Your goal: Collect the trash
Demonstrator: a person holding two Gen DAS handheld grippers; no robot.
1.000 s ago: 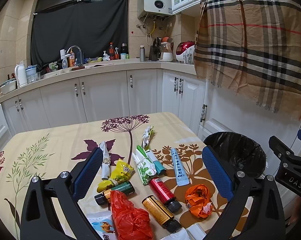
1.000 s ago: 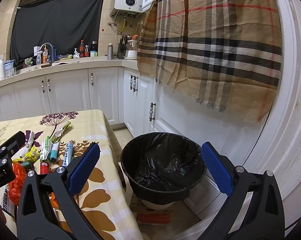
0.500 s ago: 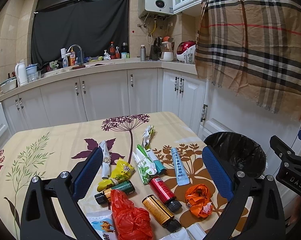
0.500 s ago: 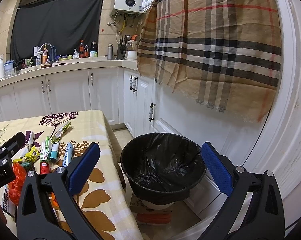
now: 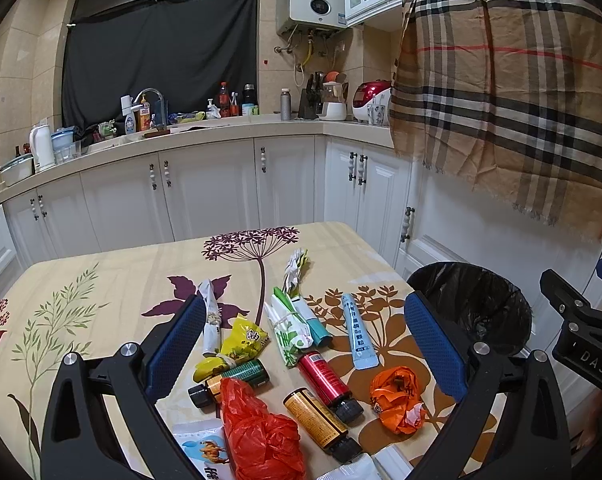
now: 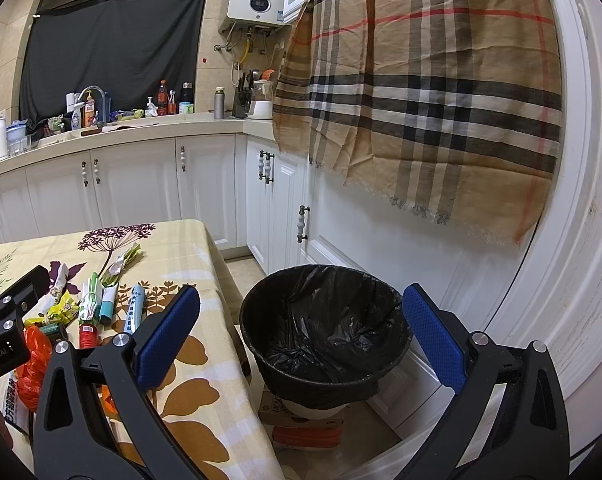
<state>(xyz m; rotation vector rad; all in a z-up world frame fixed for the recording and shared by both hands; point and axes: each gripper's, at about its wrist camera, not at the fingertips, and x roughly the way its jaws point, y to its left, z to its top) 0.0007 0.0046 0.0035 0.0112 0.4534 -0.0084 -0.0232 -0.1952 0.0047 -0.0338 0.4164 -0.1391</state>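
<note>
Where the lower frame edge of the left wrist view cuts the scene, a white pouch (image 5: 203, 450) and a white packet (image 5: 355, 472) on the tabletop (image 5: 101, 296) are only partly visible, and their print is unreadable. Left tool (image 5: 304, 342): open, empty, above the trash spread. Between its pads lie a red plastic bag (image 5: 261, 436), an orange wrapper (image 5: 397, 398), a red bottle (image 5: 327, 380), an amber bottle (image 5: 321, 420), a blue tube (image 5: 357, 330) and a yellow packet (image 5: 241, 342). Right tool (image 6: 301, 340): open, empty, above the bin (image 6: 325, 336) beside the tabletop edge. Bin contents: a black liner only; nothing else is discernible inside. A plaid cloth (image 6: 421, 92) hangs over the cabinets behind the bin, hiding them.
</note>
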